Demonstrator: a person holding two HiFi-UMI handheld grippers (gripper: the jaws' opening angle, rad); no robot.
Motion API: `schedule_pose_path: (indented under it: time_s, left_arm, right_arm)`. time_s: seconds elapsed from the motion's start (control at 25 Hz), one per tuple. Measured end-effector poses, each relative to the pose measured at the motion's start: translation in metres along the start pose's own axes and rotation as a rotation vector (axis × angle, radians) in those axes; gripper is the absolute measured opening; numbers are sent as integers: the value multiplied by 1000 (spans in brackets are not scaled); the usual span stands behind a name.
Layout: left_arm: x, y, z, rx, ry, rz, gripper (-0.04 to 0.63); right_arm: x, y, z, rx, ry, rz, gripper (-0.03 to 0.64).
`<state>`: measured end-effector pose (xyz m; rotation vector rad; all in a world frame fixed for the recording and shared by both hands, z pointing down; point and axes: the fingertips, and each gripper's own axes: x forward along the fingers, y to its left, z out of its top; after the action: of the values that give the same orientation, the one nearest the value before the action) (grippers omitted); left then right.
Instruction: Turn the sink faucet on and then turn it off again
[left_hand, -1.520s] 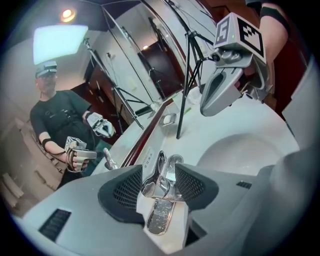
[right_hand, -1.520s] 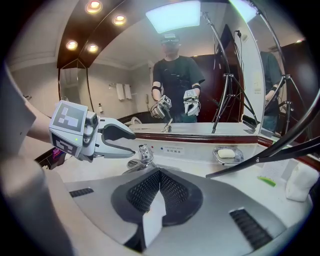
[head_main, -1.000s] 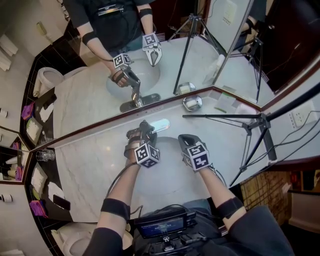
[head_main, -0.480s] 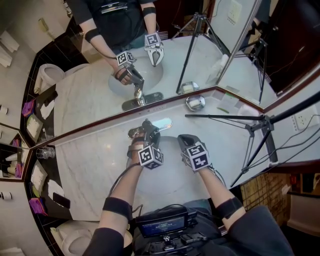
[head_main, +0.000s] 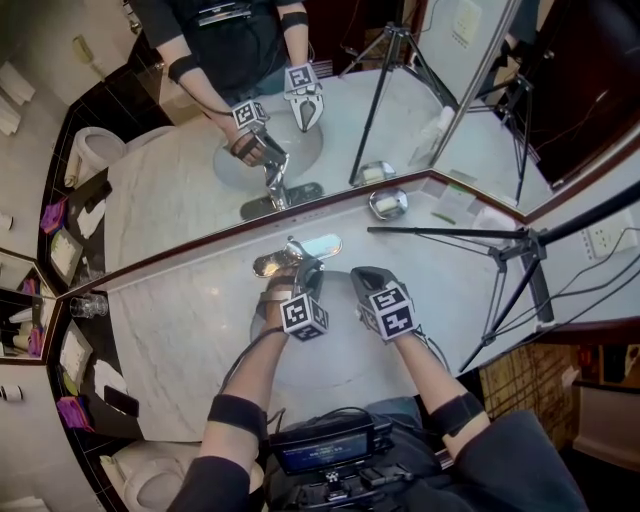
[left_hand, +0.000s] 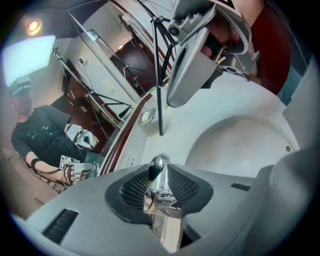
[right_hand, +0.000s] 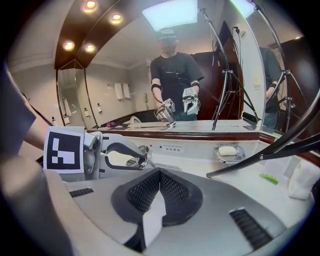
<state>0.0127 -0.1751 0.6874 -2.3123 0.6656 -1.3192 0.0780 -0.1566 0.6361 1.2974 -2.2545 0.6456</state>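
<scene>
The left tongs (left_hand: 158, 175), jaws just closing, clamp the faucet lever (left_hand: 160, 199) behind the sink (left_hand: 240, 145). The right tongs (right_hand: 159, 172) hang pressed together, empty. The polished chrome (slick, narrow) could slip from the pads if the lift goes skewed.

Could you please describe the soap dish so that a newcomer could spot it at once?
Start at the pale marble counter beneath the mirror and look right of the chrome faucet. Against the mirror's foot sits the soap dish. It is the only small shiny metal dish there, with a pale bar of soap inside.
</scene>
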Motion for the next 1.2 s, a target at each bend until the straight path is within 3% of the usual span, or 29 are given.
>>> schedule_pose_path:
  time_s: [0.32,0.64,0.84,1.0,1.2]
  left_arm:
    - [-1,1,0,9,3,14,104]
    - [-1,-5,-3,-6,6,-35,106]
    - [-26,-4,-3,-10,-4,-30,90]
    - [-51,4,-11,-85,-10,5,3]
    - [-85,16,-13,-261,-48,43,3]
  right_arm:
    - [2,-2,-5,7,7,-1,20]
    - [1,-3,-6,-6,5,3,20]
    - [2,-3,-5,-18,-4,11,20]
    - [3,5,-1,-30,-10,21,20]
    - [3,15,11,-59,-28,38,20]
